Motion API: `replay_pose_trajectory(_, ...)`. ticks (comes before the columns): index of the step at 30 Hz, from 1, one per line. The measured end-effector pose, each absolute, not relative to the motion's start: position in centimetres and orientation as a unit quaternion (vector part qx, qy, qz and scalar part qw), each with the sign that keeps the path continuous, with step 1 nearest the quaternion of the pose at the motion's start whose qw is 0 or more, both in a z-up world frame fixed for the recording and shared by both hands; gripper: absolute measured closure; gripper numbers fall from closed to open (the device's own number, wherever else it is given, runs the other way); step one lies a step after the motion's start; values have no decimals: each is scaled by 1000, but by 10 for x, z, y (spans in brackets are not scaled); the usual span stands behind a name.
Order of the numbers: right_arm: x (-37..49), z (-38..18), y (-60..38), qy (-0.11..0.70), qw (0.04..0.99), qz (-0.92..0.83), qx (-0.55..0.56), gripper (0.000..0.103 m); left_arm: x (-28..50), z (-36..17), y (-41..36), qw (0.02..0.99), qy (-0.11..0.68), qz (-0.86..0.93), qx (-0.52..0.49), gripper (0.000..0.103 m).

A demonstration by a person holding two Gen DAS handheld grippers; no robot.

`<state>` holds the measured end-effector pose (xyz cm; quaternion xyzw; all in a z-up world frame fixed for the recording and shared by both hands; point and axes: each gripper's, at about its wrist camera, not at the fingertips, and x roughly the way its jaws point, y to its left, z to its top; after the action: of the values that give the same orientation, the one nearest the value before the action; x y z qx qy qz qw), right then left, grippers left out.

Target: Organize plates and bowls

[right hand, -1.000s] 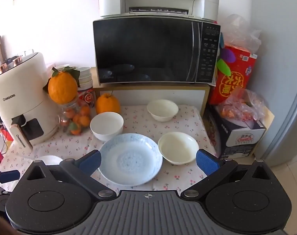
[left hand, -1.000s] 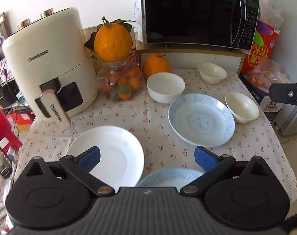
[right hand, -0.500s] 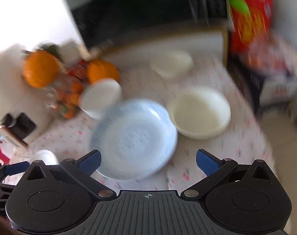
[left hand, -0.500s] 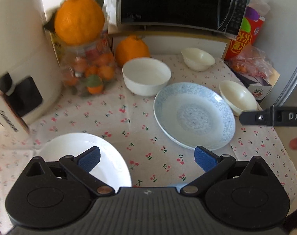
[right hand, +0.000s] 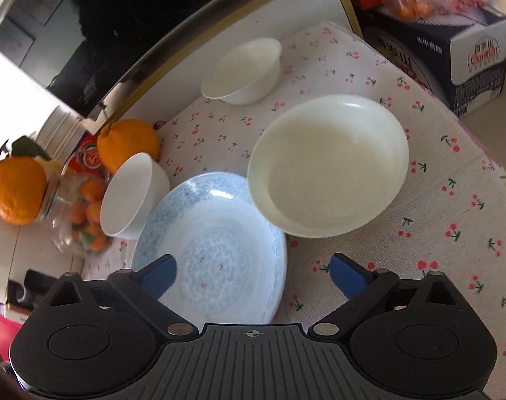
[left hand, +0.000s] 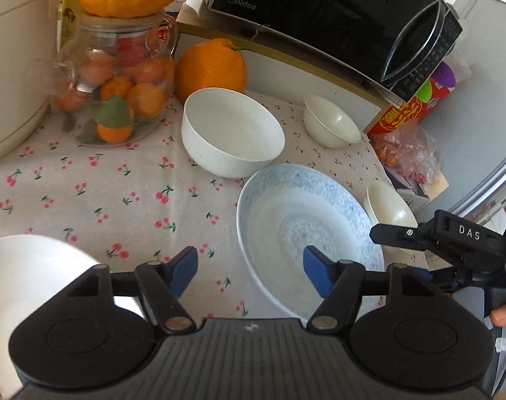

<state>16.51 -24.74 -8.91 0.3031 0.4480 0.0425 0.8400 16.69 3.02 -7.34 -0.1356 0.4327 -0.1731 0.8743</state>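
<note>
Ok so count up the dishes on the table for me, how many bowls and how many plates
Bowls: 3, the white bowl, the far cream bowl and the near cream bowl
Plates: 2, the blue patterned plate and the white plate
Total: 5

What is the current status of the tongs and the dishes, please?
Both tongs open, empty: left tongs, right tongs above blue patterned plate. Cream bowl touches the plate's rim. Nothing stacked yet.

A black microwave (left hand: 336, 16) sits on a wooden shelf (left hand: 286, 50) above the cherry-print tablecloth (left hand: 103, 193), daylight-lit.
</note>
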Motion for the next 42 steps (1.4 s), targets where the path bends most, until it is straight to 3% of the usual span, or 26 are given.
replay_pose_trajectory(4, 171, -95, -249, 449, 839, 34, 306, 25, 174, -82, 32, 872, 429, -178, -153, 53)
replay_pose_trajectory(8, 175, -102, -250, 452, 835, 32, 312, 61, 181, -94, 34, 866, 435, -181, -167, 74)
replay_pose_trajectory(12, 177, -110, -250, 456, 832, 19, 315, 84, 179, -98, 31, 866, 435, -186, -160, 91)
replay_pose_trajectory(17, 175, -109, -247, 460, 834, 21, 303, 88, 175, -95, 24, 871, 436, -178, -139, 94)
replay_pose_trajectory(42, 144, -100, -212, 489, 835, 43, 248, 88, 144, -88, 27, 872, 467, -134, -62, 95)
